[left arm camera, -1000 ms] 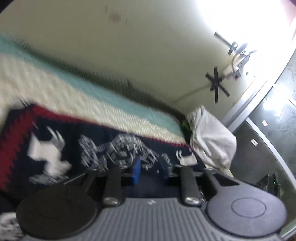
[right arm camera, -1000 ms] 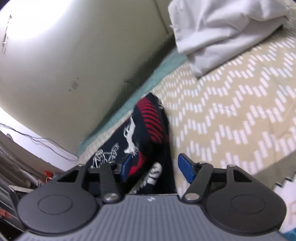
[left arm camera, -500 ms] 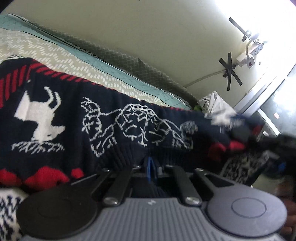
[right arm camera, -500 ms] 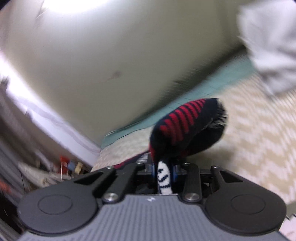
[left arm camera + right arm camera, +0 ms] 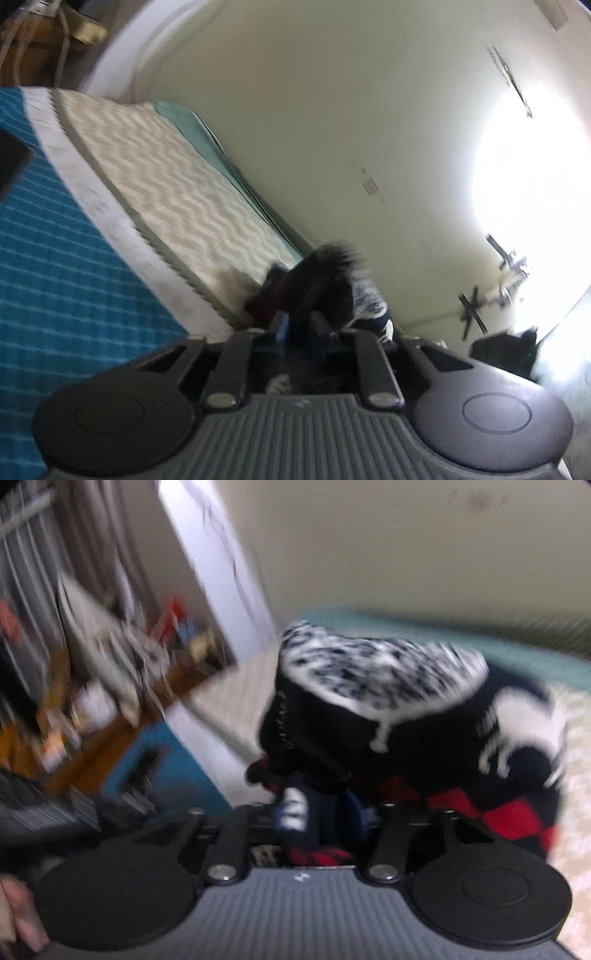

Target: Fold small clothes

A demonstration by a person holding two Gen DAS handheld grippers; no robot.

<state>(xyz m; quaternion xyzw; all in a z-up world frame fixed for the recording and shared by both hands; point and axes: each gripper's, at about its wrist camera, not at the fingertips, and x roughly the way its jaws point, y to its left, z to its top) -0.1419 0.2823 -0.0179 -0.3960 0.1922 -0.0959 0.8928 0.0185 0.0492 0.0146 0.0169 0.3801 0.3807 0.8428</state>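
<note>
Pale wall (image 5: pixel 332 129) behind, bed with a cream zigzag cover (image 5: pixel 166 177) running along it, blue checked mat (image 5: pixel 74 277) on the floor at the bed's edge — both views badly blurred. We see the dark knit sweater (image 5: pixel 388 709) with white and red patterns bunched up over the bed. The left gripper (image 5: pixel 301 325) has its jaws narrow with dark fabric between them; they have just been opening, but we still read a pinch on the sweater. The right gripper (image 5: pixel 325 812) has its jaws partway apart, just been opening too, with a fold of sweater bunched between them — grip looks kept. A fingertip (image 5: pixel 18 915) shows at lower left of the right view.
</note>
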